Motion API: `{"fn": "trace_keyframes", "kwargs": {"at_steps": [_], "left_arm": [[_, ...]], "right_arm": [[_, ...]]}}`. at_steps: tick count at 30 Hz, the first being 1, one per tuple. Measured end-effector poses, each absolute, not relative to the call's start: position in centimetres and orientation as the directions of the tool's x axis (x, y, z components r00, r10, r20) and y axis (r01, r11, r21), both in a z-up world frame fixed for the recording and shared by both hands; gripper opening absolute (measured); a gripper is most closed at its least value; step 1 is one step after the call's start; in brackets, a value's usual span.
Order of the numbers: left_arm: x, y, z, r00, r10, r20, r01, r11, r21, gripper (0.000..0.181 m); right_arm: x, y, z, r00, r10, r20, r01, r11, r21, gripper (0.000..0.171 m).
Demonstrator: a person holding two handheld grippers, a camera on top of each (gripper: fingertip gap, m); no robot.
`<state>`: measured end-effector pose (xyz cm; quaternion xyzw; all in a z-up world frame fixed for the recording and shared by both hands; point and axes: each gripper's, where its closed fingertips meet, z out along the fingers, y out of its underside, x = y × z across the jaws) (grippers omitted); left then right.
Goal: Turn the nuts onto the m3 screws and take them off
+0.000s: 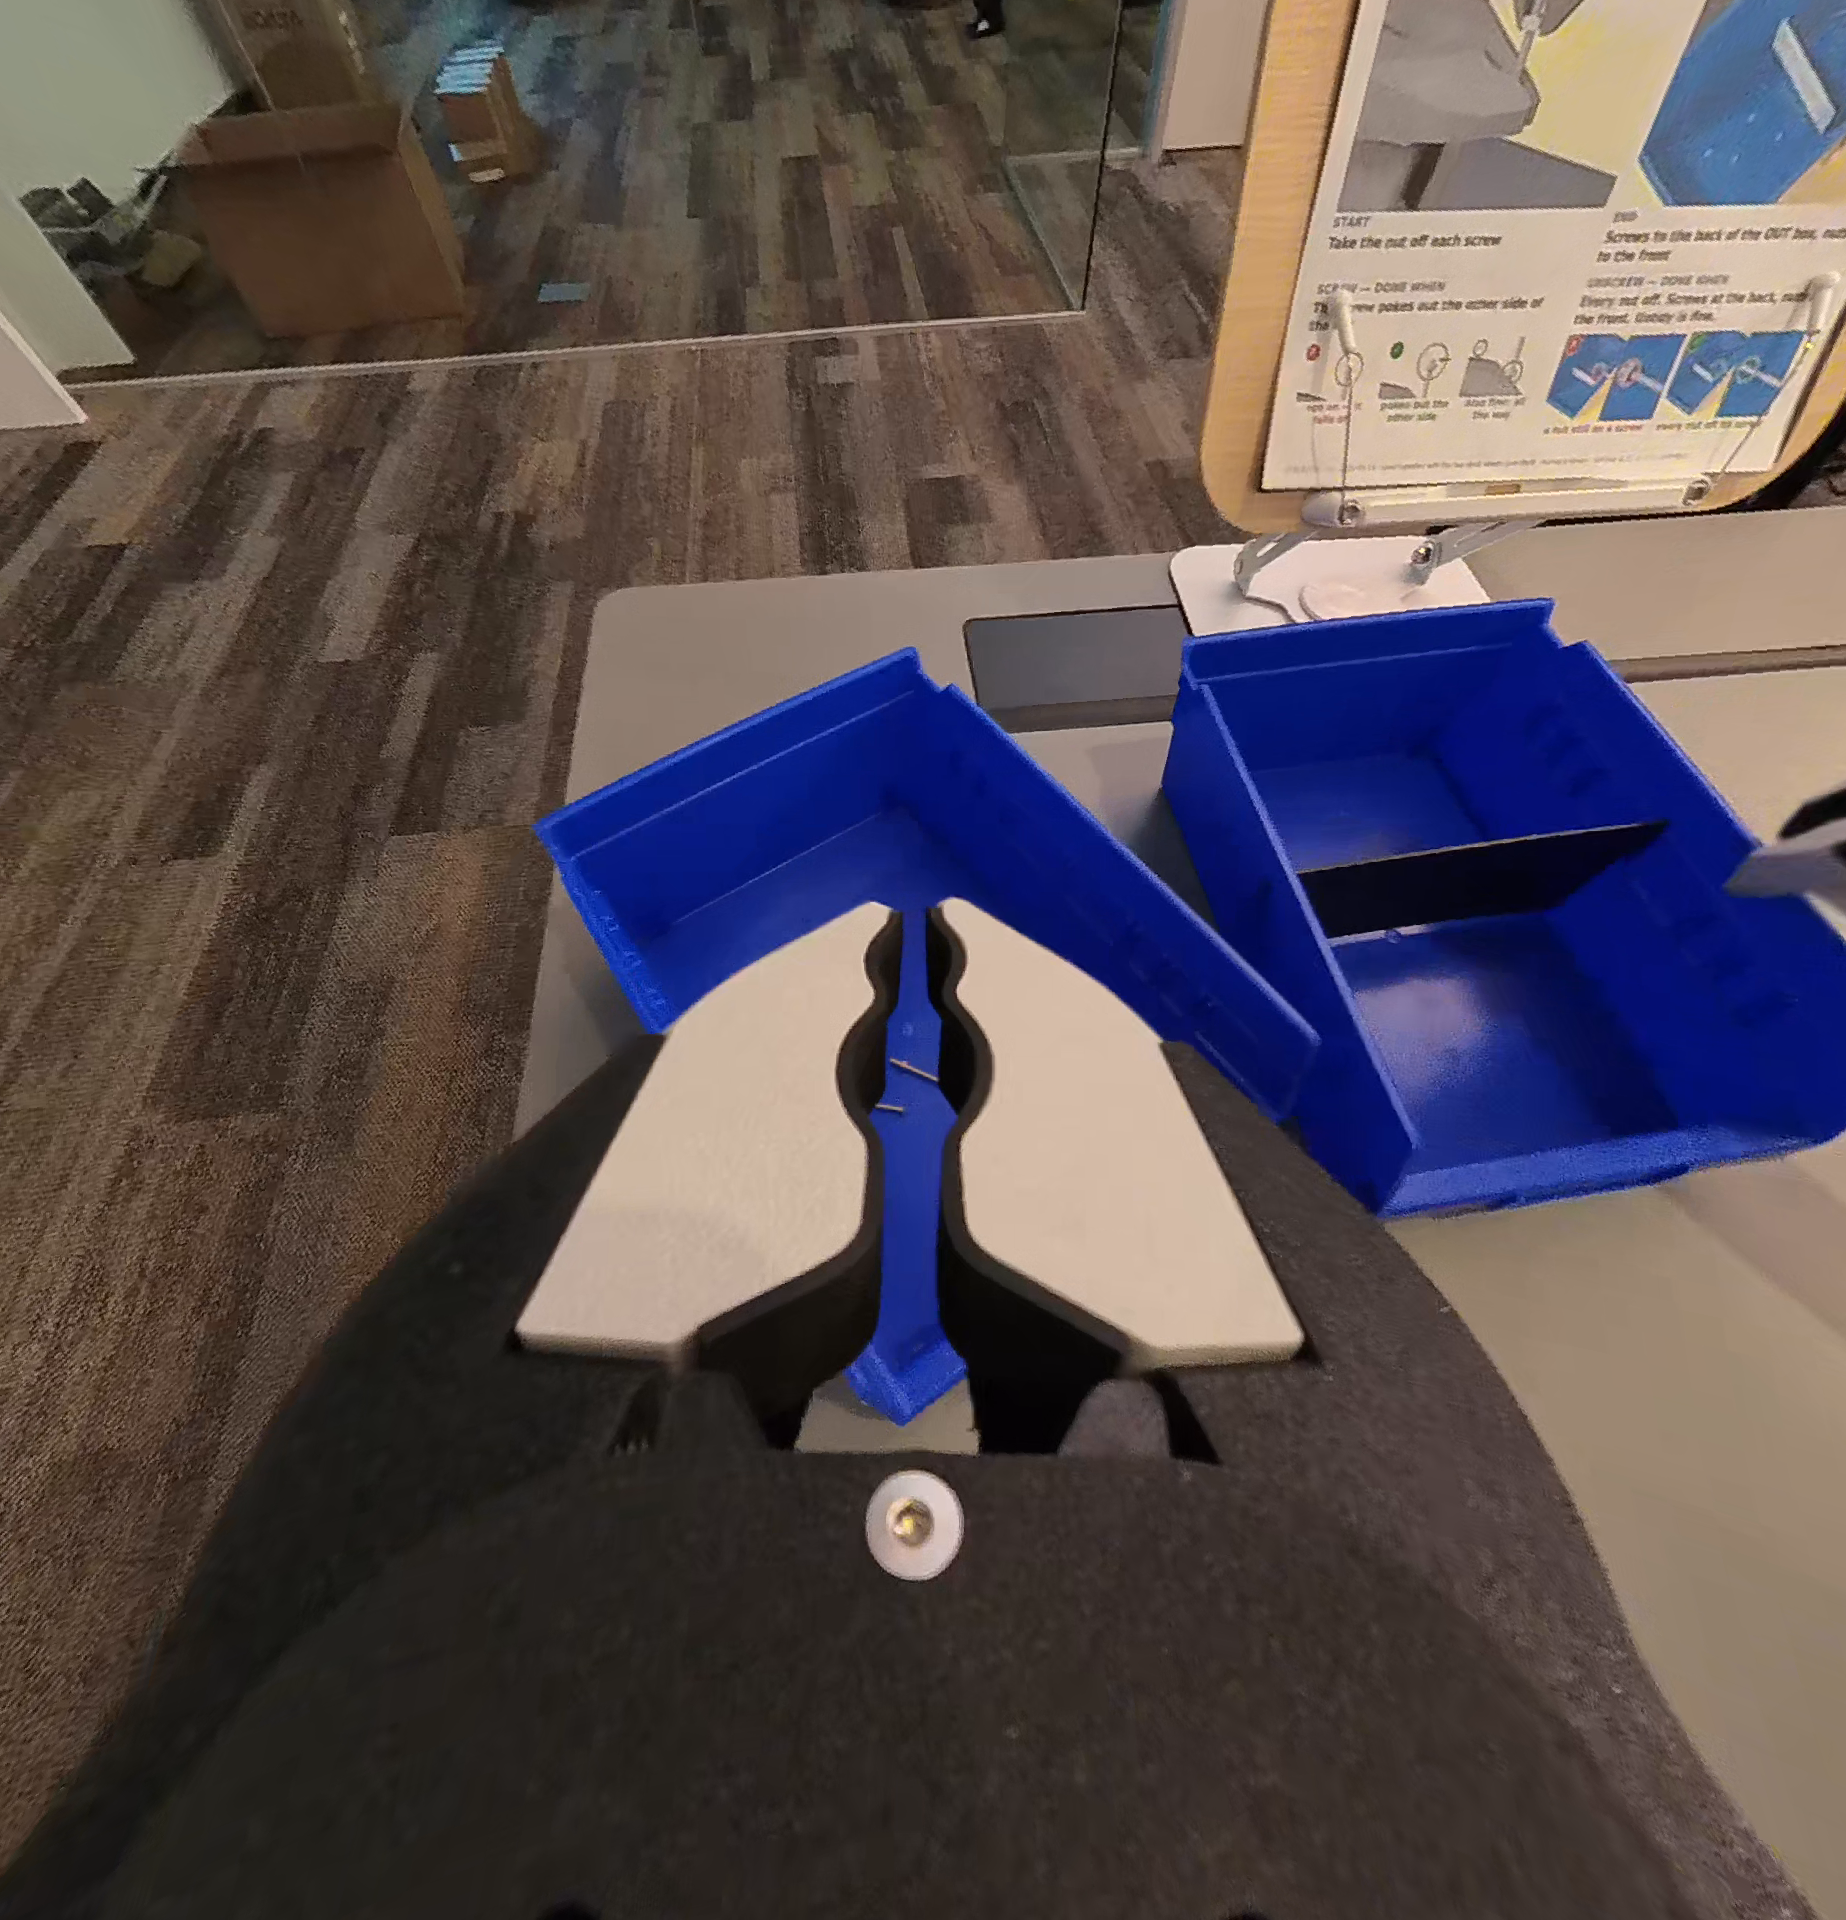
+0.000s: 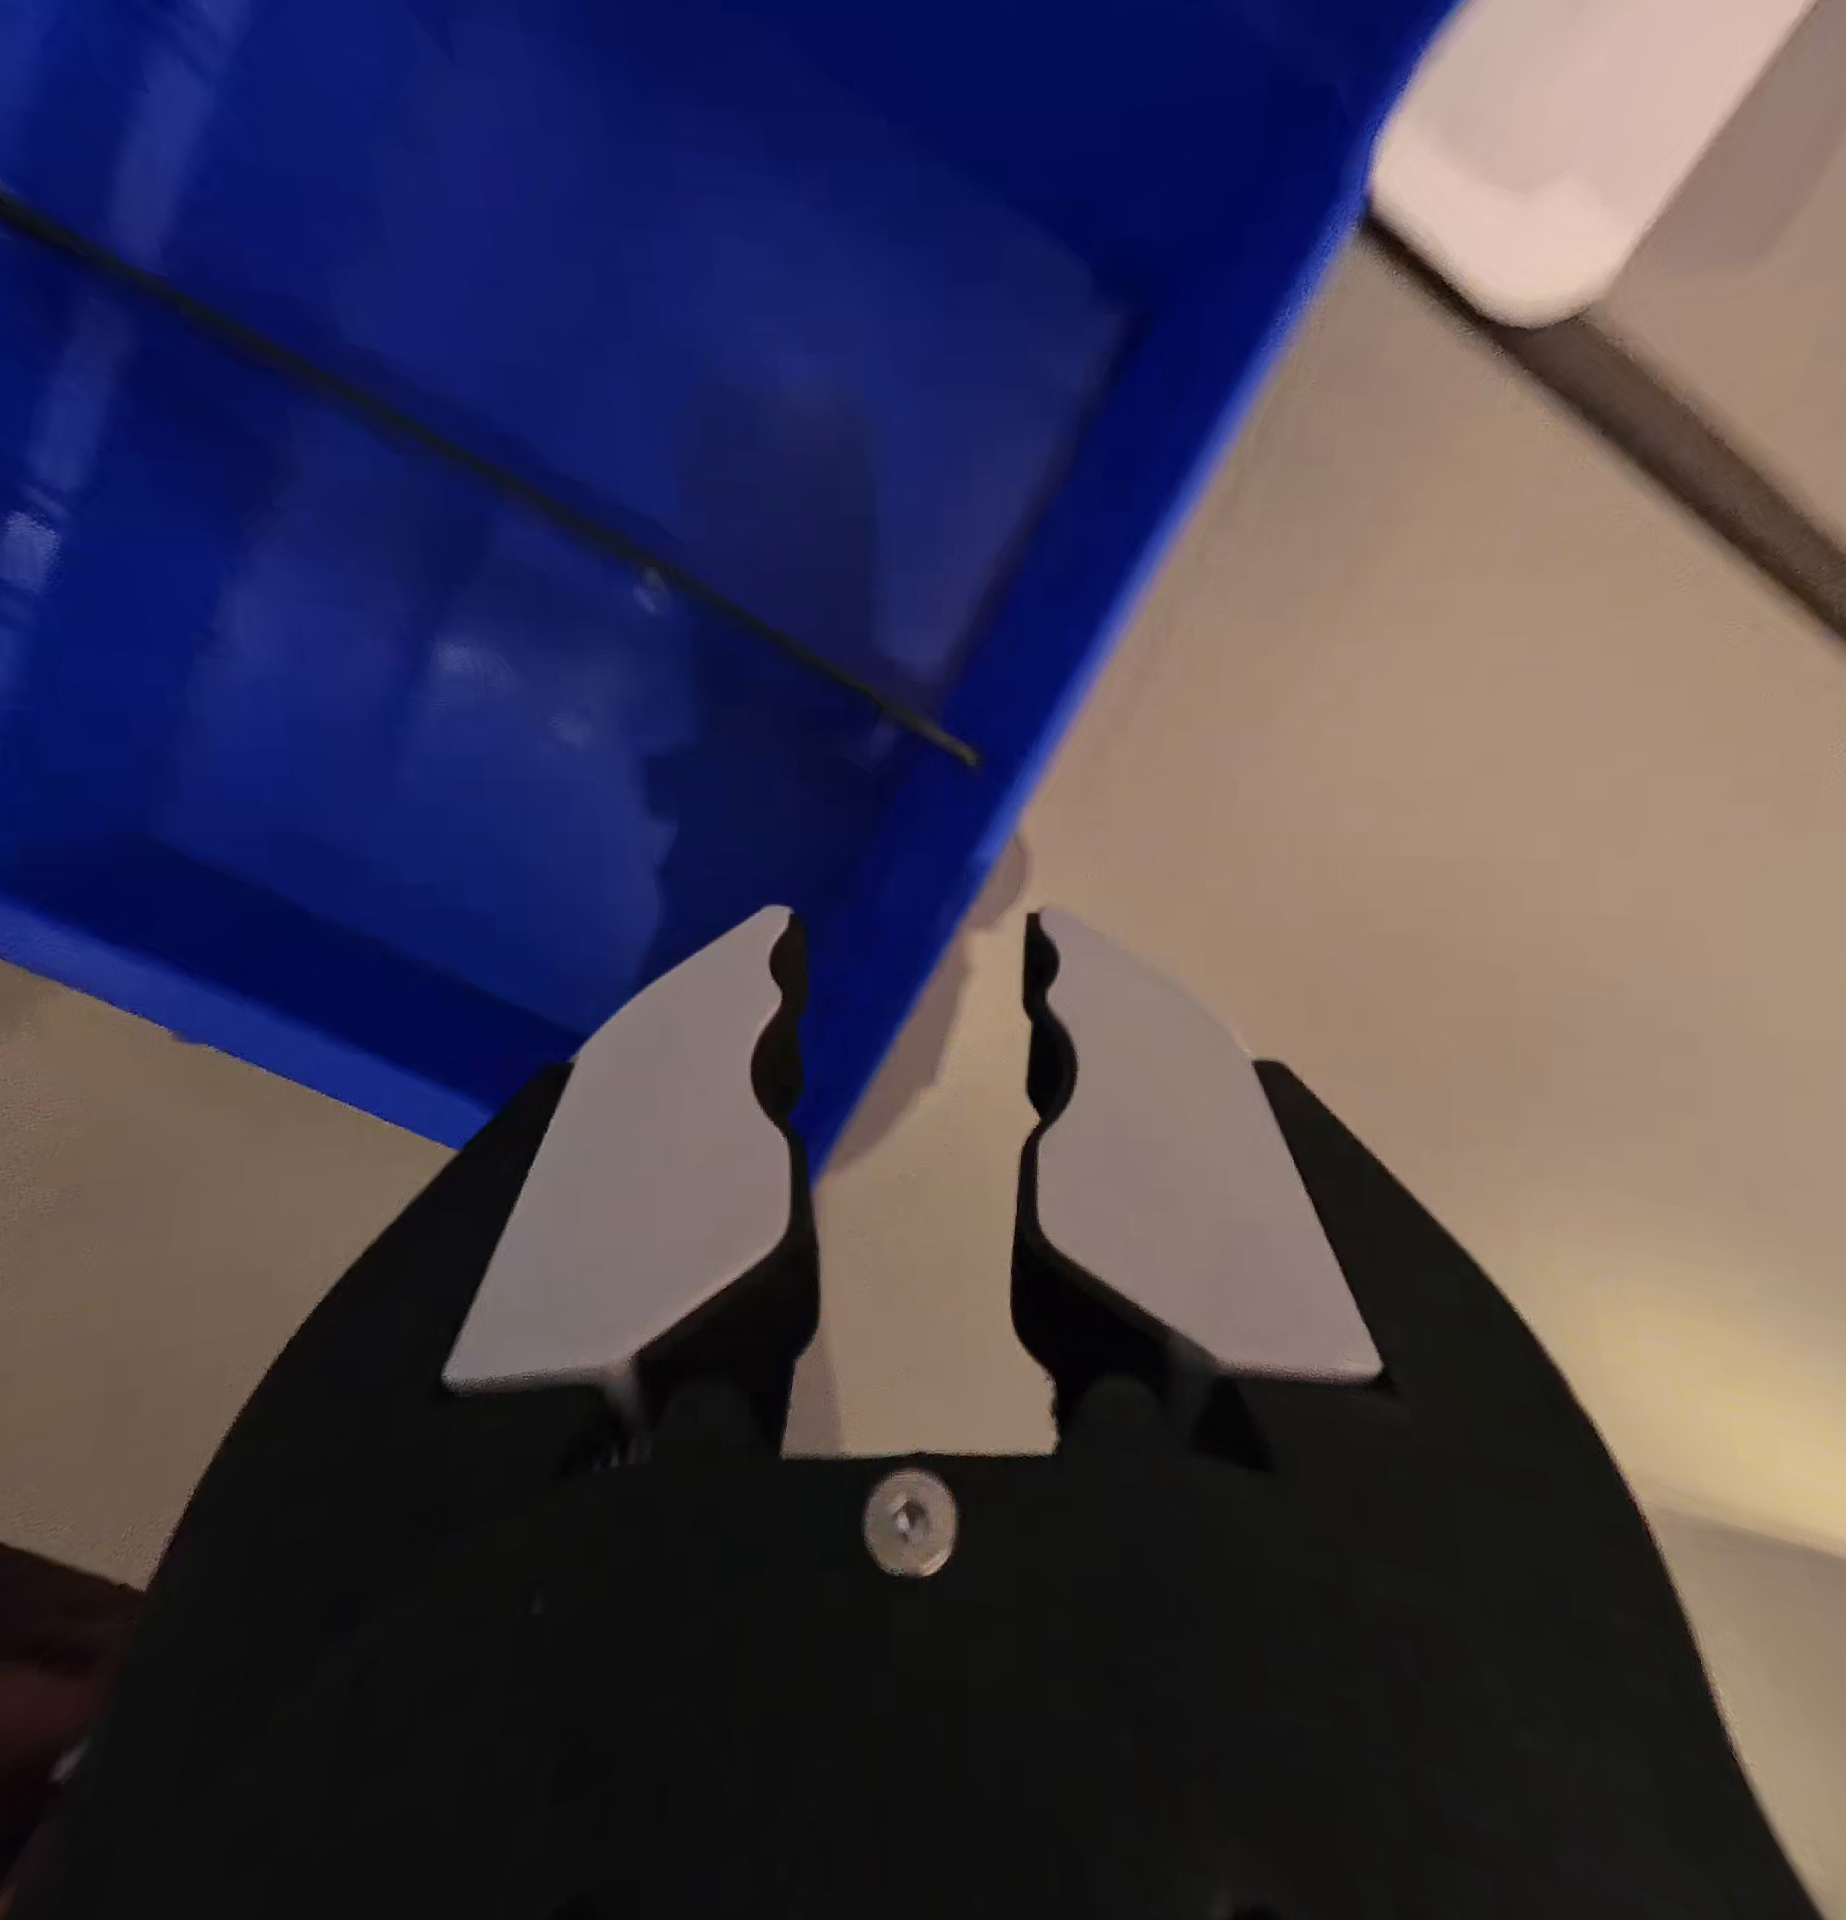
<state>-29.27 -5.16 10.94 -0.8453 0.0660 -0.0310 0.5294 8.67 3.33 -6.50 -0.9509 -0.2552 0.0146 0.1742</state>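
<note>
My left gripper (image 1: 915, 914) hangs over the open blue bin (image 1: 794, 831) at the table's left corner. Its jaws are nearly shut, with only a thin slit between them and nothing seen held. Through the slit two tiny screws (image 1: 908, 1070) lie on the bin floor. A second blue bin (image 1: 1521, 1039) with a black divider (image 1: 1470, 873) stands to the right. My right gripper (image 2: 908, 920) is open and empty, above that bin's (image 2: 586, 416) near right corner; the divider (image 2: 483, 478) shows blurred. The tip of one of its fingers (image 1: 1812, 852) enters the left wrist view. No nuts are discernible.
An instruction board (image 1: 1521, 312) on a white stand base (image 1: 1314, 592) stands behind the bins. A dark panel (image 1: 1064, 655) is set in the grey table (image 1: 1625, 1455). The table's left edge (image 1: 586, 727) drops to carpet, with cardboard boxes (image 1: 316, 208) far off. Some 40 cm of space lies between my two pairs of fingers.
</note>
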Motion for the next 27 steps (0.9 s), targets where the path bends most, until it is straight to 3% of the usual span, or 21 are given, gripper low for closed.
{"fn": "trace_keyframes", "kwargs": {"at_steps": [4,7,9,14,27], "left_arm": [[-28.0,-4.8,10.5,0.985,-0.165,-0.057,-0.128,-0.458,-0.880,0.005],[-27.1,-4.9,10.4,0.979,-0.183,-0.087,-0.164,-0.464,-0.871,0.005],[-26.8,-4.9,10.4,0.978,-0.185,-0.098,-0.175,-0.462,-0.869,0.005],[-26.2,-4.7,9.9,0.975,-0.198,-0.098,-0.185,-0.484,-0.855,0.005],[-22.6,-3.0,8.5,0.952,-0.234,-0.197,-0.296,-0.532,-0.793,0.005]], "right_arm": [[8.5,1.9,-11.1,0.881,0.464,-0.089,0.437,-0.872,-0.219,0.047],[8.4,2.1,-12.5,0.881,0.463,-0.099,0.448,-0.882,-0.147,0.020],[9.4,2.9,-12.5,0.893,0.443,-0.077,0.429,-0.892,-0.144,0.011],[12.5,3.8,-12.5,0.904,0.387,-0.180,0.362,-0.919,-0.158,0.007],[34.1,2.2,-12.6,0.965,0.143,-0.219,0.097,-0.974,-0.207,0.008]]}}
